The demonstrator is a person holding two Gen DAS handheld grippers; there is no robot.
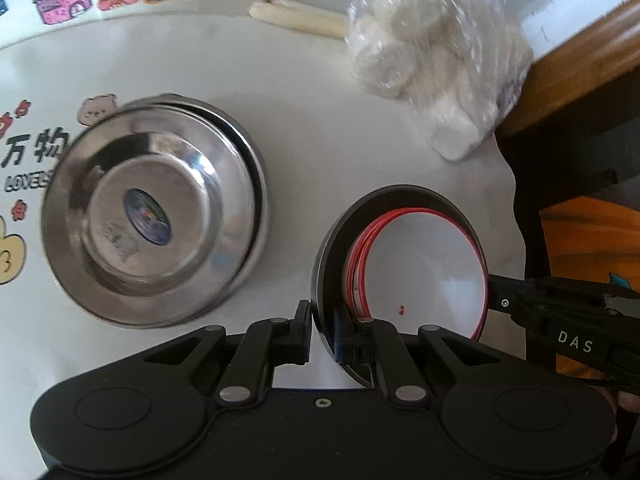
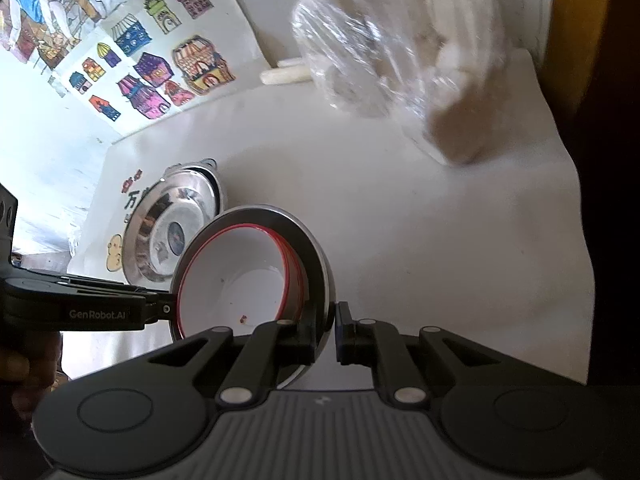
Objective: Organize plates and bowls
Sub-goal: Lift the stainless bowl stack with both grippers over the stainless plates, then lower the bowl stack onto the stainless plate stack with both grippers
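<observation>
My left hand-held gripper [image 1: 322, 330] pinches the near rim of the dark bowl [image 1: 384, 200], and my right hand-held gripper [image 2: 334, 330] pinches the opposite rim. Red-rimmed white bowls [image 1: 424, 264] nest inside (tilted). The steel bowls [image 1: 152, 212] sit stacked on the white desk [image 1: 320, 128], just beside.

Looks like somebody's home, probably a dining or kitchen table [image 1: 320, 128] with a white cover. There are cartoon stickers [image 2: 160, 64] of little houses on the wall, steel bowls [image 1: 154, 212] on the table and a plastic bag of white food [image 1: 424, 56] sitting out.
</observation>
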